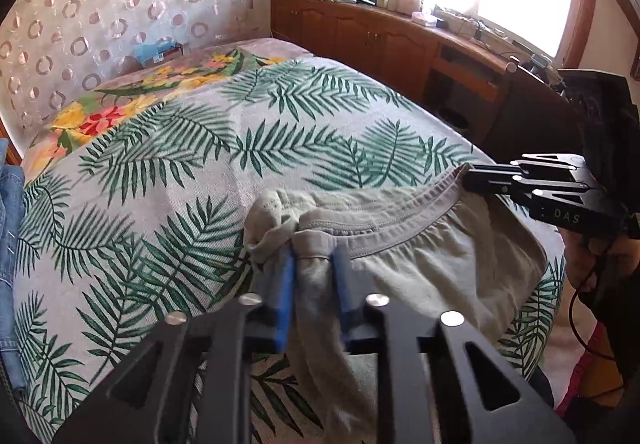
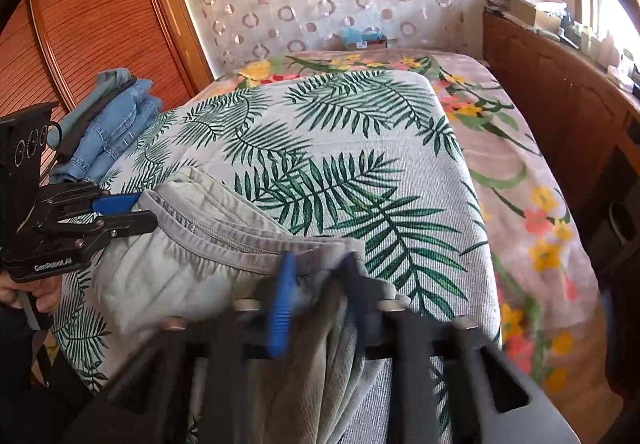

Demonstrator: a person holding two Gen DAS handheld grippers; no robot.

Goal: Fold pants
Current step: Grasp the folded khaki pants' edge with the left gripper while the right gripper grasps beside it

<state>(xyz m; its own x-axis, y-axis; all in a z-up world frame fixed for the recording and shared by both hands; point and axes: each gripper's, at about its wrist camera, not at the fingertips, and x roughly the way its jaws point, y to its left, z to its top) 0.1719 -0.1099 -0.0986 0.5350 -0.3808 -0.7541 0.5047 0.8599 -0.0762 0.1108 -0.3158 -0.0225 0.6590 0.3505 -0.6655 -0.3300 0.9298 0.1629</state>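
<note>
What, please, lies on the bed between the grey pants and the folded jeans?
Only bare leaf-print cover lies between the grey pants and the folded jeans; the right wrist view shows it.

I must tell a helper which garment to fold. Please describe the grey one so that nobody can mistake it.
Look at the bed under the palm-leaf cover. At its near edge lie the light grey cotton pants, their stitched waistband pinched at one end by the left gripper and at the other by the right gripper. Unlike the folded blue jeans at the far left, they are pale, unfolded and hanging over the edge.
</note>
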